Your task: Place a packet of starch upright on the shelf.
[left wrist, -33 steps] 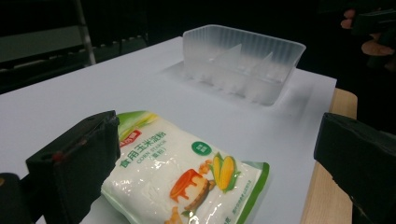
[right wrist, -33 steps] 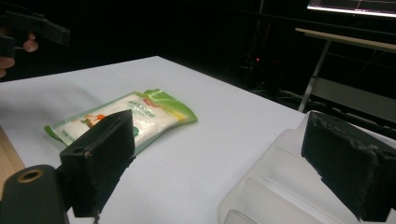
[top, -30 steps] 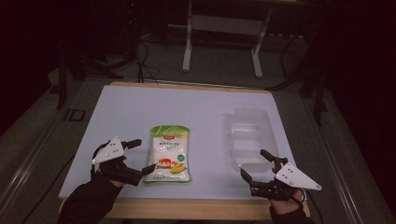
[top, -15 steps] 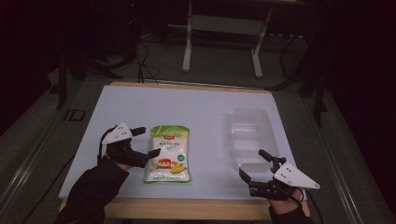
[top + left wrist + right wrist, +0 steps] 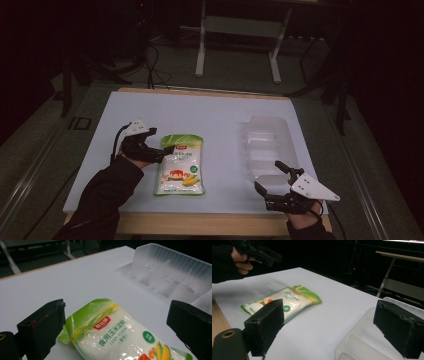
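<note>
1. The room is dark; a white table top (image 5: 210, 120) carries the scene, with the legs of a metal stand on the floor beyond its far edge.
2. A green-and-white corn starch bag (image 5: 180, 165) lies flat on the table, its green sealed end pointing away from the person.
3. The left gripper (image 5: 155, 145) has moved forward and inward over the last second: it was back near the table's front edge beside the bag's lower end, and now sits at the bag's far left corner.
4. In the left gripper view its jaws stand wide apart, released, with the bag's (image 5: 117, 335) green top seal lying between and just ahead of them; nothing is clamped yet.
5. A clear plastic tray (image 5: 270, 145) with dividers rests well off to the far side of the bag from the left gripper.
6. The right gripper (image 5: 272, 177) has barely shifted; it hovers at the tray's near edge, jaws spread and empty, the tray (image 5: 367, 340) lying just under and ahead of them.
7. I judge this to mean that the approach to the bag is nearly finished: the next step is probably to lower, close on the top corner and carry the bag toward the tray.
</note>
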Motion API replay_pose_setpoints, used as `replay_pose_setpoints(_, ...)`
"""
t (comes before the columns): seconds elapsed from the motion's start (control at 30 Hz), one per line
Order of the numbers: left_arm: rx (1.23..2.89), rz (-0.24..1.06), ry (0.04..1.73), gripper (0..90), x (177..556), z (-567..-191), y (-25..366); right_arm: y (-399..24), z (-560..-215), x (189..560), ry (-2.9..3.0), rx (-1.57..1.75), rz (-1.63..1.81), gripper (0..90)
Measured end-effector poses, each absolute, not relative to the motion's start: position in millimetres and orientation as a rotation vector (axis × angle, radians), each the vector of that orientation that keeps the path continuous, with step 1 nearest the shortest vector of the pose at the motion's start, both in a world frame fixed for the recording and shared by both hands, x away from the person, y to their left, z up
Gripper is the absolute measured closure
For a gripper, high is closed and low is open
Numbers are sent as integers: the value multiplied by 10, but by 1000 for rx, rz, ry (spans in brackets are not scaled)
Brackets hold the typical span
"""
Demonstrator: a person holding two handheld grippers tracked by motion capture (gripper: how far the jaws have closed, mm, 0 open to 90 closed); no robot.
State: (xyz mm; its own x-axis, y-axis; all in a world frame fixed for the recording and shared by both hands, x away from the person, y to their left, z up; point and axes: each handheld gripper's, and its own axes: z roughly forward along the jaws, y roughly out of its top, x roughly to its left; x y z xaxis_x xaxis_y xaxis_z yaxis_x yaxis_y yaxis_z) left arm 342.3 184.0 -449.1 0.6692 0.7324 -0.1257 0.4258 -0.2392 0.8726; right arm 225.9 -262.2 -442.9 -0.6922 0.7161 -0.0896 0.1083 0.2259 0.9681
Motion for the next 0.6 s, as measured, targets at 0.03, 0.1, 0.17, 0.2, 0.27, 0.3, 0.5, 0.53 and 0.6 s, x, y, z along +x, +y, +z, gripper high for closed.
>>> replay_pose_setpoints(0.03,1877,370,918,24,3455,-4506,1835,-2621,-4430,2261,1977,753,1494,96)
replay_pose_setpoints(0.1,1889,368,940,24,3515,-4550,1831,-2619,-4433,2259,1980,752,1494,96)
replay_pose_setpoints(0.17,1903,362,963,25,3576,-4612,1830,-2616,-4436,2259,1985,754,1496,96)
replay_pose_setpoints(0.2,1903,362,963,25,3576,-4612,1830,-2616,-4436,2259,1985,754,1496,96)
replay_pose_setpoints(0.27,1907,344,997,27,3667,-4726,1840,-2615,-4443,2265,1993,755,1495,96)
replay_pose_setpoints(0.3,1908,319,1000,27,3699,-4766,1849,-2614,-4446,2266,1995,755,1496,96)
replay_pose_setpoints(0.5,1932,264,1063,27,3796,-4992,1845,-2597,-4456,2266,2009,749,1493,96)
replay_pose_setpoints(0.53,1945,279,1074,27,3808,-5026,1837,-2595,-4460,2269,2010,746,1492,96)
replay_pose_setpoints(0.6,1955,258,1088,27,3842,-5091,1841,-2591,-4467,2273,2019,748,1491,96)
